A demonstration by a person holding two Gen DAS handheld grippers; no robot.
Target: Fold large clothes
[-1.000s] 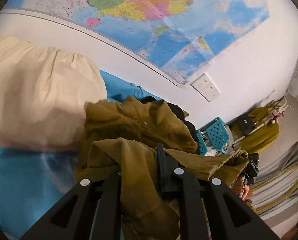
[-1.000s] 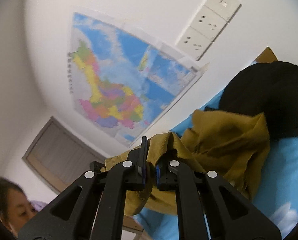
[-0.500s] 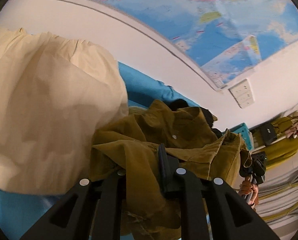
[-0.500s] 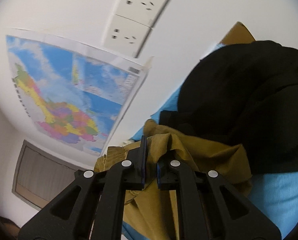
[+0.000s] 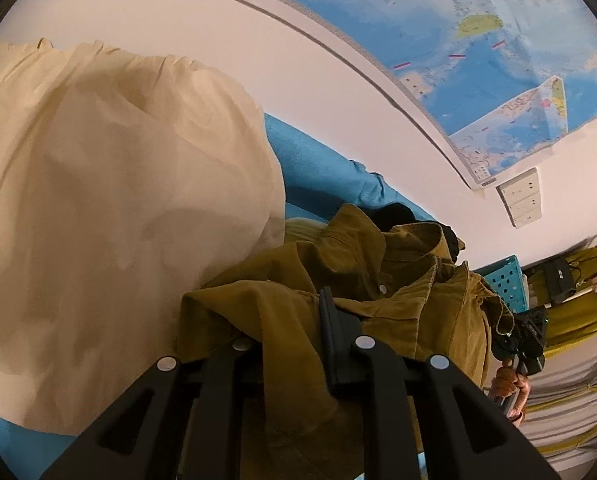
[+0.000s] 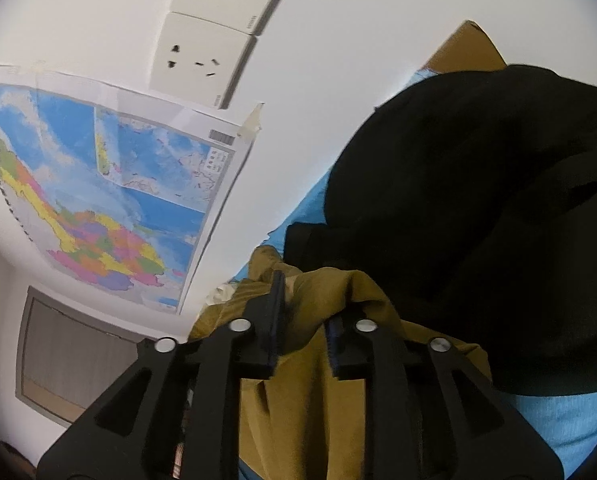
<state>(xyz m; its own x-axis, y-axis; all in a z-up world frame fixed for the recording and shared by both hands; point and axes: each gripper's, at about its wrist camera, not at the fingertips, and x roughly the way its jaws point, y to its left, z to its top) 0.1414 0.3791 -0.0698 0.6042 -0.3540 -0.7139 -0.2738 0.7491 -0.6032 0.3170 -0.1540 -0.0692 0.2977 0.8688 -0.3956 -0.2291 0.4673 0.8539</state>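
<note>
An olive button-up shirt (image 5: 378,280) lies bunched on the blue bed cover (image 5: 318,168), between a cream garment (image 5: 118,200) and a black garment (image 5: 398,214). My left gripper (image 5: 288,320) is shut on a fold of the olive shirt, and the cloth drapes over and hides its left finger. In the right wrist view my right gripper (image 6: 304,304) has its jaws opening. The olive shirt (image 6: 298,400) still lies loosely between them, and the pads (image 6: 276,308) stand apart from it. The black garment (image 6: 478,220) bulks just beyond on the right.
The wall stands close behind the bed, with a map (image 5: 498,40) and wall sockets (image 6: 206,52). A teal perforated basket (image 5: 506,284) and a yellow-green coat (image 5: 578,320) are past the bed at the right. A hand (image 5: 510,388) holds a black tool there.
Both views have sunk toward the bed and closer to the wall, lowering the olive shirt. The right jaws, shut on the shirt before, have parted. The left grip looks the same.
</note>
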